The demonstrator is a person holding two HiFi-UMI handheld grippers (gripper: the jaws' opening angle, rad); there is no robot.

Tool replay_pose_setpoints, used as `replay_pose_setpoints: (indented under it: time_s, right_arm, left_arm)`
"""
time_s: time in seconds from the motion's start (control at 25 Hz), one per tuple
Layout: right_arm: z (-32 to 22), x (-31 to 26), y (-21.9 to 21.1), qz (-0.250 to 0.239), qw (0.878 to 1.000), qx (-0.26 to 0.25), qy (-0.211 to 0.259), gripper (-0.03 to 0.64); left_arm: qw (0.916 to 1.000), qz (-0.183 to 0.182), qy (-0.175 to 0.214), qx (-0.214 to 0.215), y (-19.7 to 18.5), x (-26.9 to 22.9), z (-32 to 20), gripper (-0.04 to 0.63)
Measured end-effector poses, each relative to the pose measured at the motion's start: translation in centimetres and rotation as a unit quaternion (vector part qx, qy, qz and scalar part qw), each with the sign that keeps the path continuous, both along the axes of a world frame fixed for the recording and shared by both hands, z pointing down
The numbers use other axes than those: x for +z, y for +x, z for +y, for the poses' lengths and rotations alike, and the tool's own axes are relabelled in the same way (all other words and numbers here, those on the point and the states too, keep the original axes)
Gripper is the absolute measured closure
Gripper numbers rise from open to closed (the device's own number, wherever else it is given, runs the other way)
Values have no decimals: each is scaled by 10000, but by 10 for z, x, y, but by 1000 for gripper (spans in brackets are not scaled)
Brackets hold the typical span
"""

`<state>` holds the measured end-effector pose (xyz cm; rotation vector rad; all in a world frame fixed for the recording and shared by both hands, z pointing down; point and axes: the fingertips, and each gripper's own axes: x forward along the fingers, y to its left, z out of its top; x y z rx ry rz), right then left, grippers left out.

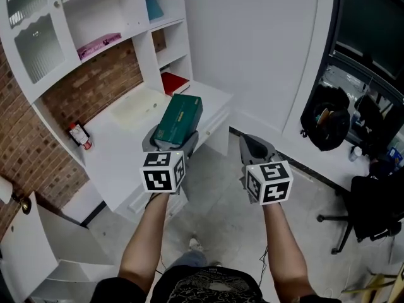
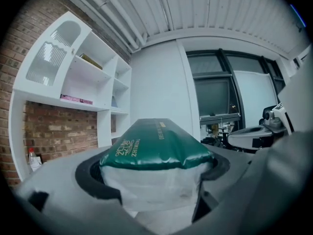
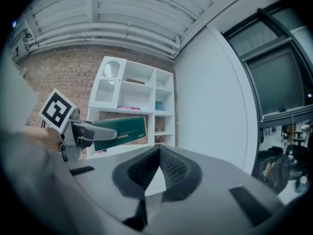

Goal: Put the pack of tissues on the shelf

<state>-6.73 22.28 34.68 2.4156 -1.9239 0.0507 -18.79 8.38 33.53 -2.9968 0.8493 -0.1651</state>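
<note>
My left gripper [image 1: 170,145] is shut on the pack of tissues [image 1: 178,120], a dark green pack with a white end, held up over the front edge of the white desk [image 1: 120,150]. In the left gripper view the pack [image 2: 156,153] fills the space between both pads and points toward the white shelf unit [image 2: 93,82]. My right gripper [image 1: 254,145] hangs to the right over the floor, shut and holding nothing. Its own view shows the jaws [image 3: 159,153] meeting at the tips, with the pack [image 3: 122,129] and the shelf unit [image 3: 137,94] to the left.
The shelves [image 1: 107,17] hold a pink item [image 1: 98,45], a blue book [image 1: 153,6] and a red book [image 1: 173,82]. A small bottle [image 1: 80,136] stands against the brick wall. A black office chair [image 1: 372,207] and dark gear [image 1: 328,115] are at the right.
</note>
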Motion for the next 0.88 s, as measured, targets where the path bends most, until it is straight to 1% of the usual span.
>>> replay_pose_setpoints:
  time_s: [0.24,0.4,0.6,0.88]
  right_arm:
    - [-19,1,20,63,10000,-41,22,614]
    - [-45,1,39,99,9999,-46,31,614]
    - [-95,4,65,160,9998,-80,13,614]
    - [-186,-8,103,243,9996,-85,-74,614]
  left_arm:
    - [10000,73,-11,-30,22,1,-21,129]
    - [9999,113,-22,-53,41,3,-48,129]
    - [9999,118,-10,-83,66,8,-97,127]
    - [9998,127,-83,-139,101,3,-191,127]
